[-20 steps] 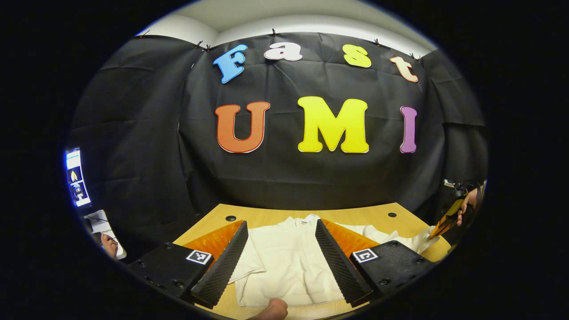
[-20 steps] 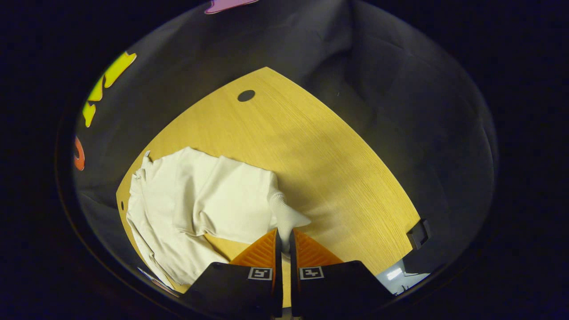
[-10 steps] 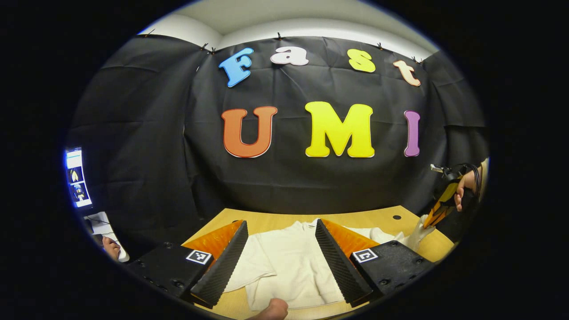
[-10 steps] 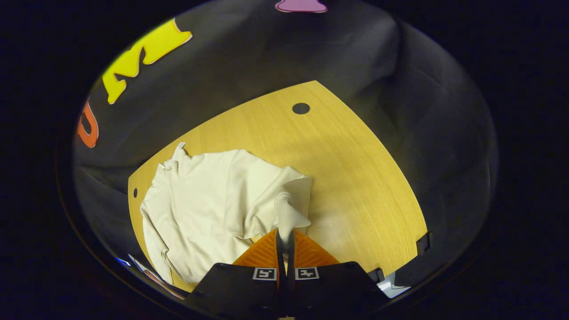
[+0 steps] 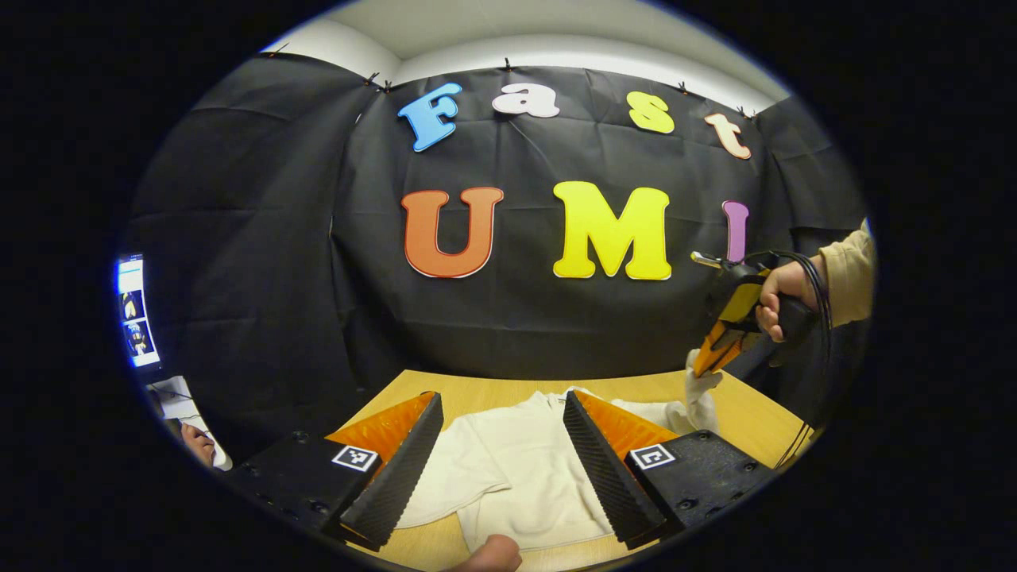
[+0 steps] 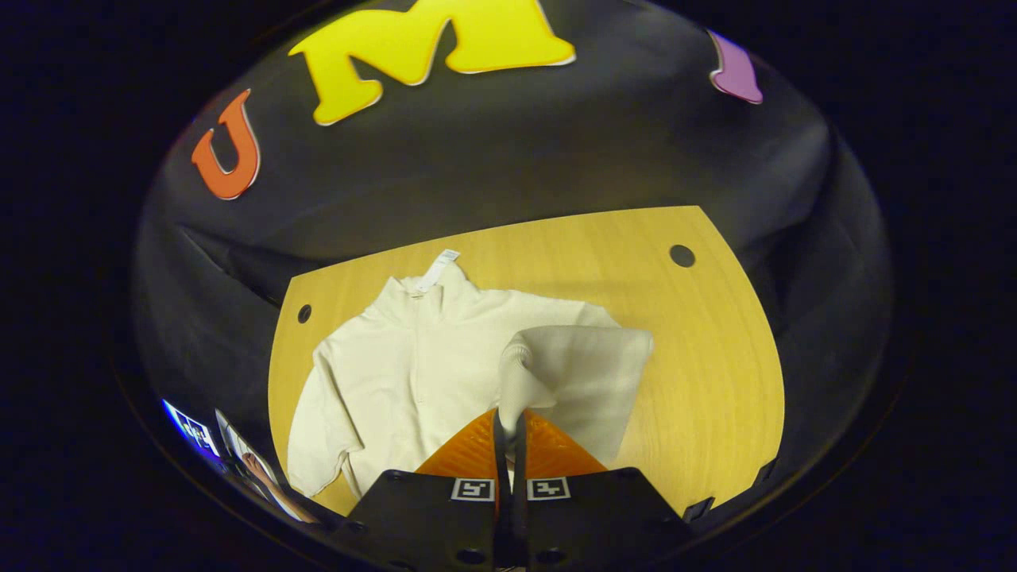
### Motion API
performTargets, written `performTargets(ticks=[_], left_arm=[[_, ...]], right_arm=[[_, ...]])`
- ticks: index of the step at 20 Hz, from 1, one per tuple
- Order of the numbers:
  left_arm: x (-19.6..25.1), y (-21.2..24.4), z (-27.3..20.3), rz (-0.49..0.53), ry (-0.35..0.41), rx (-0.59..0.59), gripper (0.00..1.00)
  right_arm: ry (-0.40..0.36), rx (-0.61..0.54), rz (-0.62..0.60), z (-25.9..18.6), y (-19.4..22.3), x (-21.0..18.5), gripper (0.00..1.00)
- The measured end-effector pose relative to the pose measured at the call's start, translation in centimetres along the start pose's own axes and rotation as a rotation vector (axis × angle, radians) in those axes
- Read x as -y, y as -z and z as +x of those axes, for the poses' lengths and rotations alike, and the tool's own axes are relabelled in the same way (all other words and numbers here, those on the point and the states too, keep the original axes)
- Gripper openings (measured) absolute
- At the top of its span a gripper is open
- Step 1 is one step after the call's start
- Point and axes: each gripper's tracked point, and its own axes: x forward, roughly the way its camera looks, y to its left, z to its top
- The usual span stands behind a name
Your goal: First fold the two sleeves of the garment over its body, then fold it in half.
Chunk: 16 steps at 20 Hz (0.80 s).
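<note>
- The cream garment [image 6: 413,357] lies flat on the wood-grain table [image 6: 715,373], collar toward twelve o'clock; its cloth is soft and faintly creased
- The right gripper [image 6: 508,421] has both fingers pinched on the ribbed cuff of one sleeve [image 6: 580,373], lifted off the table; the sleeve hangs in a broad fold
- The left gripper [image 5: 500,453] holds nothing, its ridged fingers spread wide above the garment's hem at six o'clock

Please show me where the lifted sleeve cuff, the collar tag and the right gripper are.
cuff [image 6: 515,373], right gripper view, ribbed end above the fingers
collar tag [image 6: 435,268], right gripper view, middle of the tag
right gripper [image 6: 508,425], right gripper view, between its fingertips
</note>
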Motion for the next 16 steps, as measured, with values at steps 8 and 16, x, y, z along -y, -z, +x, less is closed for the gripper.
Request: performTargets(ticks=[8,16], left_arm=[[-2.3,1.0,0.0,0.053,-0.009,-0.006,0.99],[-2.7,2.0,-0.3,0.1,0.035,-0.011,0.99]], right_arm=[[-0.067,-0.069,-0.146,5.4,1.8,-13.8,0.0],[-0.114,-0.161,-0.238,11.7,6.1,-23.1,0.0]])
